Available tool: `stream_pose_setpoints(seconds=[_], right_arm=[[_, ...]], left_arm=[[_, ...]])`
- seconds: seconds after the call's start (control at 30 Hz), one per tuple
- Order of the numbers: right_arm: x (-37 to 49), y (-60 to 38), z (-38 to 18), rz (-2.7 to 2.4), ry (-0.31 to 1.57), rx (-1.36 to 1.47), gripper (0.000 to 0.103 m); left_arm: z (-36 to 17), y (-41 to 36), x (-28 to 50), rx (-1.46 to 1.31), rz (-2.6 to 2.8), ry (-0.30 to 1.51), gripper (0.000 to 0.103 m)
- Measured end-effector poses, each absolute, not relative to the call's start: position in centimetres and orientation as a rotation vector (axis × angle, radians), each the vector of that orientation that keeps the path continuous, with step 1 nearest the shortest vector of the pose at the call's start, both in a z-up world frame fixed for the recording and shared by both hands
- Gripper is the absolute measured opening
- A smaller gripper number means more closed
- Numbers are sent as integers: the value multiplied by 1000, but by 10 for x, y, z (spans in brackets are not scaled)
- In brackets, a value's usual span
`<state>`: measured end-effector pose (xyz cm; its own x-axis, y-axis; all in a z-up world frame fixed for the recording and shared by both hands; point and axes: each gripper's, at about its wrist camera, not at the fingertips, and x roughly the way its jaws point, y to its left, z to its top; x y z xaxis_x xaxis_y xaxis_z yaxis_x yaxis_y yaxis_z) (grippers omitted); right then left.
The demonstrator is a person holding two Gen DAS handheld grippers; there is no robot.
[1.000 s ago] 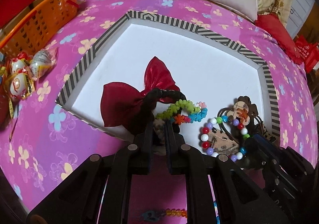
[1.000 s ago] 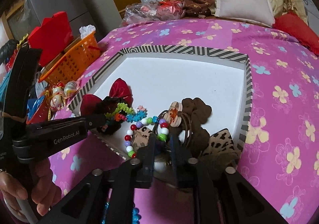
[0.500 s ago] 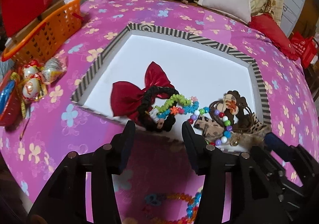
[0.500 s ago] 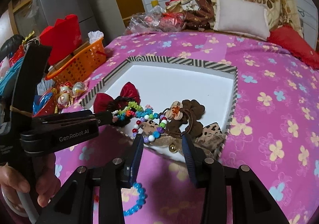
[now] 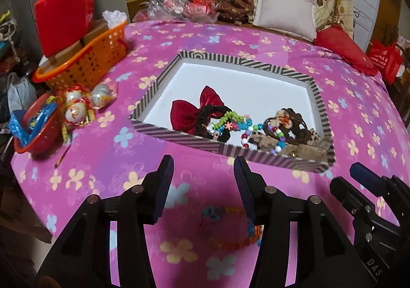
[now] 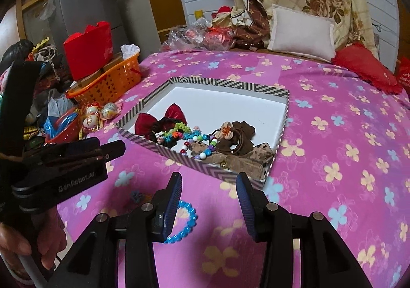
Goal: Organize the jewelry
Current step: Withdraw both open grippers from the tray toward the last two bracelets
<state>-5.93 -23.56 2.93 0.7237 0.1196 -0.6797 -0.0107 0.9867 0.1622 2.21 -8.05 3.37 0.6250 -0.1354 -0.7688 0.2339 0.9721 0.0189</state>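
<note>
While most of the jewelry sits heaped in the near part of the striped box (image 5: 164,75), two pieces lie outside it on the pink flowered bedspread (image 5: 358,118). Inside the box, whose floor is white, a red bow (image 5: 189,111) lies at the left of the heap, touching a black scrunchie (image 5: 217,111); a green and blue beaded bracelet (image 5: 230,121) rests across the scrunchie, a bracelet of mixed round beads (image 5: 258,139) curves beside it, and a brown hair tie with a painted wooden charm (image 5: 287,118) lies at the right on leopard-print fabric (image 5: 305,152). Outside, a blue bead bracelet (image 6: 188,221) lies on the bedspread just before the right tool (image 6: 208,195), partly hidden by its left finger, and an orange-and-multicolour bead bracelet (image 5: 238,234) lies below the left tool (image 5: 203,177).

Both tools are released — jaws spread wide, nothing between them — and hover short of the box's near wall.

Further out at the left stand one orange basket (image 5: 84,67), three foil-wrapped eggs (image 5: 77,111) and one red bowl (image 5: 38,129). At the head of the bed rest one white pillow (image 5: 284,13) and one red cushion (image 5: 343,49).
</note>
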Motion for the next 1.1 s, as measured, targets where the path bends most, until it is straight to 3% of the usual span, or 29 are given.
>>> stream_pose_setpoints(seconds=[0.1,0.17,1.1], right_arm=[[-69,-233,33,70,750,153,50],[-78,-231,36,66,735,147,63],[-122,-217,53,33,710,113,68]], left_arm=[[36,-77,7,125,-202,854,48],[37,-75,-1,124,-200,848,48],[47,-58,-64,106,-197,805,49]])
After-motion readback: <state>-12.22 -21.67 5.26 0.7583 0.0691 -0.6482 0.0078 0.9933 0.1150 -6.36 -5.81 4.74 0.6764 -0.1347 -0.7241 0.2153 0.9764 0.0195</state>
